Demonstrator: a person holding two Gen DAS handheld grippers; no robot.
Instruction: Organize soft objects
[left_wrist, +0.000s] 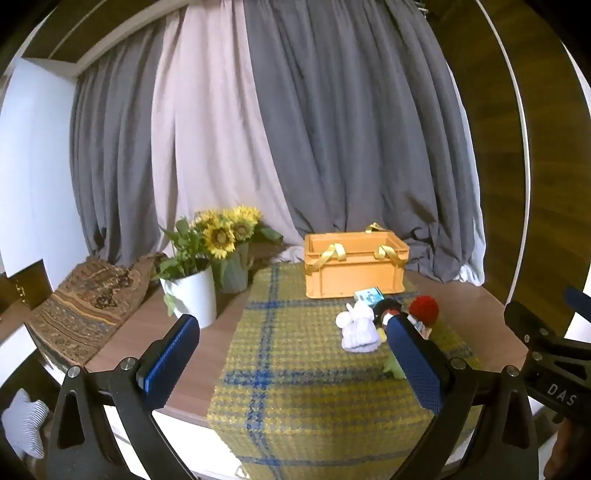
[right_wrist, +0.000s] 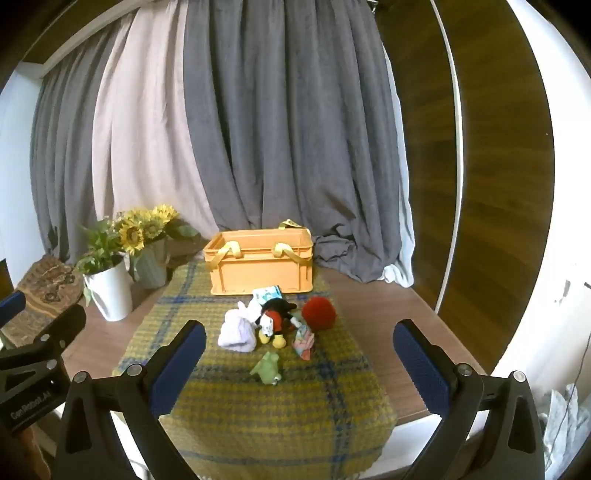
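Observation:
An orange crate (right_wrist: 260, 264) with yellow strap handles stands at the far end of a yellow-blue plaid cloth (right_wrist: 258, 406). In front of it lie soft toys: a white knitted one (right_wrist: 236, 332), a black-red mouse plush (right_wrist: 275, 319), a red knitted ball (right_wrist: 318, 313), a small green toy (right_wrist: 267, 367), a pink patterned pouch (right_wrist: 303, 341) and a blue-white packet (right_wrist: 266, 293). My right gripper (right_wrist: 299, 345) is open, short of the toys. My left gripper (left_wrist: 291, 338) is open, left of the white toy (left_wrist: 358, 328); its right finger hides part of the toys. The crate (left_wrist: 354, 264) shows there too.
A white pot with a green plant (right_wrist: 109, 291) and a vase of sunflowers (right_wrist: 147, 251) stand on the wooden table's left side. A patterned brown cushion (left_wrist: 85, 302) lies further left. Grey and pale curtains (right_wrist: 258, 129) hang behind. The table's right edge (right_wrist: 454, 358) is near.

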